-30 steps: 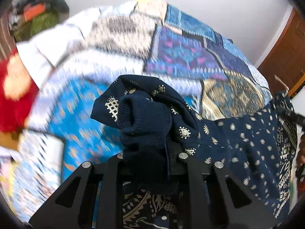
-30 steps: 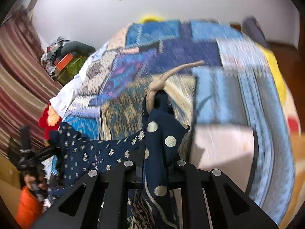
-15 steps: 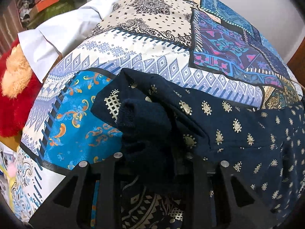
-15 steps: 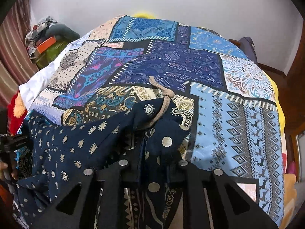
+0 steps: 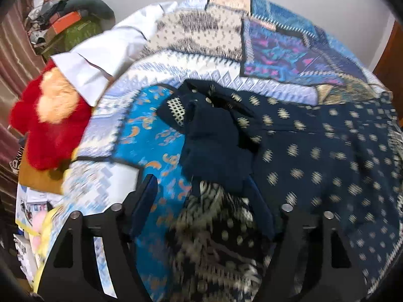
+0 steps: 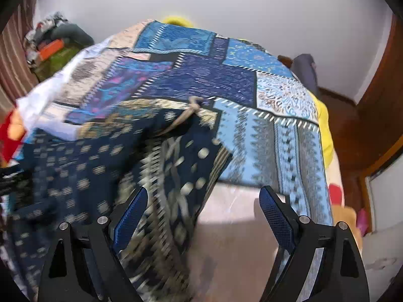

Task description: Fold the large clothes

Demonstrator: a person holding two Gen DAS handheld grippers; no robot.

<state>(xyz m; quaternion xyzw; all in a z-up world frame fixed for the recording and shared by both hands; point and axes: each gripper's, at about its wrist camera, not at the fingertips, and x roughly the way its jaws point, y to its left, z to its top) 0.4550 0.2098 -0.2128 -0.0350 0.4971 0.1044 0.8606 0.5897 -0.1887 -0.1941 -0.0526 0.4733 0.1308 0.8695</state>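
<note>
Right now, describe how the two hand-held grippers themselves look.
The left hand-held gripper has two matte black angular fingers with triangular cut-outs, silver round bolt heads on top, and dark blue pads on the inner faces. The right hand-held gripper is the same build, and its blue pads show a fine mesh-like texture. No cables, markings or sleeves are visible.

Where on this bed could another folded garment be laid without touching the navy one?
The patchwork bedspread lies bare right of the navy printed garment and beyond its drawstring, towards the wall. The left edge is crowded: white sheet, red plush toy.
</note>
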